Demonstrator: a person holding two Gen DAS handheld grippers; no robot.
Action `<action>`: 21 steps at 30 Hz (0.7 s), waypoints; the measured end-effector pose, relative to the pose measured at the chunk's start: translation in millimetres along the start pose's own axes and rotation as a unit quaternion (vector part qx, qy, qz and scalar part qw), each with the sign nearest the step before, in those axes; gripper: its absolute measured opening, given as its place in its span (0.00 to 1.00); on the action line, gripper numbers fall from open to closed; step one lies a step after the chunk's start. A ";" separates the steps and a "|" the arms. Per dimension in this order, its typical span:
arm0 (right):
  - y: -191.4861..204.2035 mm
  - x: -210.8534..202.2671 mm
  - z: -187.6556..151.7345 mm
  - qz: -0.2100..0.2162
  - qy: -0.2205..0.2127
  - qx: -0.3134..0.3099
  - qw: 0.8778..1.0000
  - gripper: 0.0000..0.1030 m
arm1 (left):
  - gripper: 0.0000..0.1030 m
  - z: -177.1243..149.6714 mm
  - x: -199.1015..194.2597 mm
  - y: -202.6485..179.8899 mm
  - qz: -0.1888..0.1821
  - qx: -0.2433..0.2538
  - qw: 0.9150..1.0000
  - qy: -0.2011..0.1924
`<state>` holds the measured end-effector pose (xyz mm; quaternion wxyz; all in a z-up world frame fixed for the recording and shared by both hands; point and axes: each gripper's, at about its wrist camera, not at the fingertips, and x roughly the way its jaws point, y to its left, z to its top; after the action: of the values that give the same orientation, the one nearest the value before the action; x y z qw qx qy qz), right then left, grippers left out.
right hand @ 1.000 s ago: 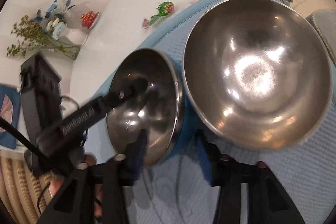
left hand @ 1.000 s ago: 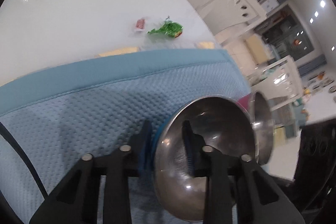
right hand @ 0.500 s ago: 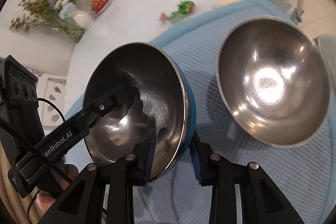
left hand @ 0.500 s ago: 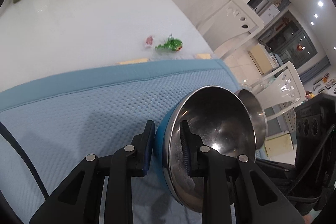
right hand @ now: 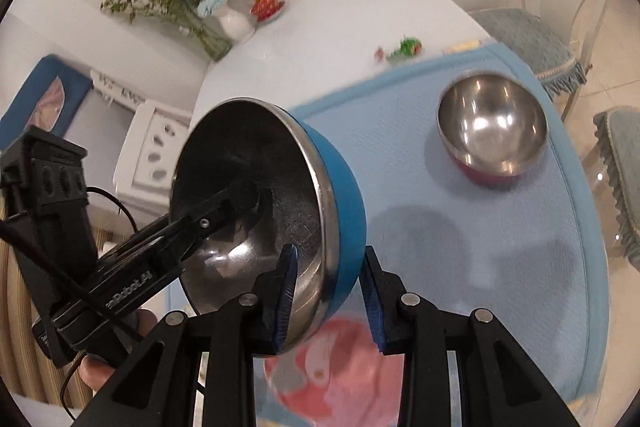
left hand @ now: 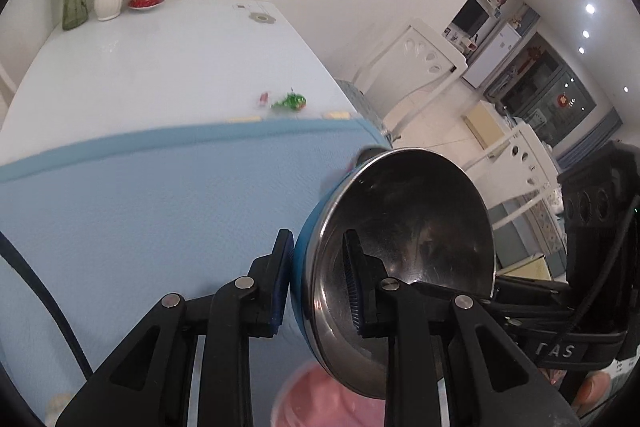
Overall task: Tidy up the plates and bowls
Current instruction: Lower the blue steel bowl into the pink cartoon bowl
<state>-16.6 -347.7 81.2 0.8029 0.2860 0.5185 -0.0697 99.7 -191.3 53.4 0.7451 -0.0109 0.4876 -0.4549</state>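
- Blue bowl (right hand: 344,203) with a shiny steel inside is up in the air, tipped on its side, at the middle of the right wrist view; a second ago it was low by the cloth.
- Left gripper (left hand: 316,279) is almost shut, pinching the bowl's rim; one finger inside, one outside.
- Right gripper (right hand: 328,291) has its fingers around the rim at the bottom; the gap got smaller and has stopped; I cannot tell if the pads press.
- Red bowl (right hand: 492,131) sits on the blue cloth (right hand: 480,247) at the upper right; it looks smaller now, so both hands went up.
- Pink dish (right hand: 344,367) is blurry below; the lifted bowl may go there.
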 end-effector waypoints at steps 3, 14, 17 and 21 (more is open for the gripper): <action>-3.5 -2.0 -25.4 -0.007 0.023 -0.001 1.000 0.31 | 0.20 -28.5 -9.5 -10.8 0.006 -0.012 1.000 -0.002; -34.3 14.4 -112.6 -0.033 0.092 0.008 0.995 0.31 | 0.21 -118.2 -10.9 -31.2 0.021 -0.023 0.998 0.052; -37.2 17.8 -119.0 -0.043 0.093 0.006 0.995 0.31 | 0.20 -129.5 -6.9 -31.8 0.025 -0.028 0.998 0.059; -35.2 22.3 -121.2 -0.054 0.084 -0.008 0.995 0.31 | 0.21 -134.2 -1.5 -27.5 0.029 -0.037 0.997 0.056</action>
<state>-117.0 -308.2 11.9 0.7538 0.2560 0.5992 -0.0848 -17.7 -149.0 -3.2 0.7288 0.0006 0.5451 -0.4145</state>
